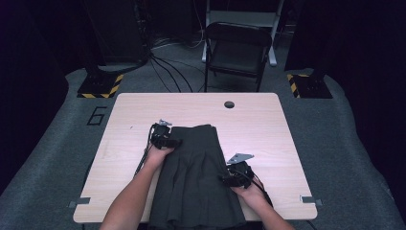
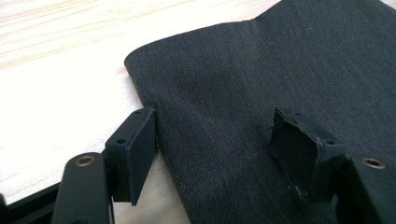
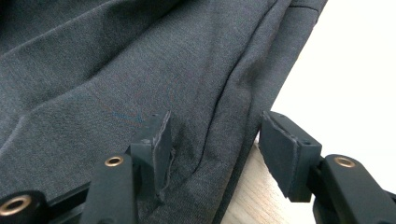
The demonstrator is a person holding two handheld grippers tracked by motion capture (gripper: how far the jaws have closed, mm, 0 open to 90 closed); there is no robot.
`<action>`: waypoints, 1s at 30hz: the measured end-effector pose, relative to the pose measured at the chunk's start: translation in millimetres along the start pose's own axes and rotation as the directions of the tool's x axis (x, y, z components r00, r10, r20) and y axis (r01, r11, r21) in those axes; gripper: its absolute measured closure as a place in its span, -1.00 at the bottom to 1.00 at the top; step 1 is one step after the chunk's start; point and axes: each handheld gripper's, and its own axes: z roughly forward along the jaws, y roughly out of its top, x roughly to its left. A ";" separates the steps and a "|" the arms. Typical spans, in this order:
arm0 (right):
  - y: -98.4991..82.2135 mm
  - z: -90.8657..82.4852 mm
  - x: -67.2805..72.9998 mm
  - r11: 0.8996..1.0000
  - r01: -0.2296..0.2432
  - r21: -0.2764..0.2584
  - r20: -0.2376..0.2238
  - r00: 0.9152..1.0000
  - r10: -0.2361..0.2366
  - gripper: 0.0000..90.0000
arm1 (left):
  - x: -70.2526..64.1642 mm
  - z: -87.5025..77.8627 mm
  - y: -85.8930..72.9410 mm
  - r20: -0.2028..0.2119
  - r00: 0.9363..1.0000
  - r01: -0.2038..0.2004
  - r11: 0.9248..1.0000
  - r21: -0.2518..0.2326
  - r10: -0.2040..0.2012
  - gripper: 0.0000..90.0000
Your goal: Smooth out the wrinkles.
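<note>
The table (image 1: 143,110) is light wood. On its near middle lies the dark grey pleated skirt (image 1: 194,177), hem hanging over my edge. My left gripper (image 1: 174,142) is released, jaws straddling the skirt's upper left edge. My right gripper (image 1: 225,178) is released too, astride the right edge, pads not pressing.

Skirt (image 1: 196,182) hem beyond bottom edge

Dark grey pleated skirt (image 1: 194,177); pale wood-grain table (image 1: 268,129); black hand-held gripper jaws.
</note>
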 end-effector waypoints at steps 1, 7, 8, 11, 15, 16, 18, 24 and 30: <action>0.0 0.1 0.1 1.000 0.000 0.000 0.000 1.000 0.000 -0.03 | -0.8 0.5 -0.1 -0.001 1.000 0.018 1.000 -0.009 -0.018 -0.26; 0.0 0.0 0.1 1.000 0.001 0.000 0.001 1.000 -0.001 -0.04 | 2.6 -0.1 -0.3 -0.003 1.000 0.025 0.999 -0.020 -0.025 -0.12; -0.1 0.1 0.1 1.000 -0.001 0.001 0.001 1.000 0.001 -0.04 | 3.2 -0.4 -0.3 -0.004 1.000 0.022 1.000 -0.017 -0.022 -0.09; -0.3 0.4 0.1 1.000 -0.001 -0.001 0.002 1.000 0.001 -0.05 | 2.1 -0.7 -0.3 -0.026 0.999 0.023 1.000 -0.020 -0.024 0.00; -0.3 0.6 -0.1 1.000 -0.002 -0.001 0.001 1.000 0.002 -0.05 | 3.0 -1.7 0.3 -0.027 0.999 0.023 0.999 -0.027 -0.024 0.13; -0.3 0.6 -0.1 1.000 -0.002 -0.001 0.001 1.000 0.002 -0.05 | 3.1 -1.8 0.2 -0.031 0.999 0.023 0.999 -0.032 -0.024 0.16; -0.4 0.8 -0.1 1.000 -0.001 -0.001 0.001 1.000 0.001 -0.05 | 3.5 -3.1 0.5 -0.032 0.999 0.020 0.999 -0.031 -0.021 0.25; -0.5 0.8 -0.1 1.000 -0.001 0.001 0.001 1.000 0.001 -0.06 | 2.6 -5.0 1.1 -0.053 0.998 0.015 0.999 -0.048 -0.017 0.51; -0.6 0.7 0.1 1.000 -0.002 0.002 0.002 1.000 0.002 -0.06 | 1.8 -8.6 2.3 -0.057 0.998 0.001 0.998 -0.055 -0.004 0.73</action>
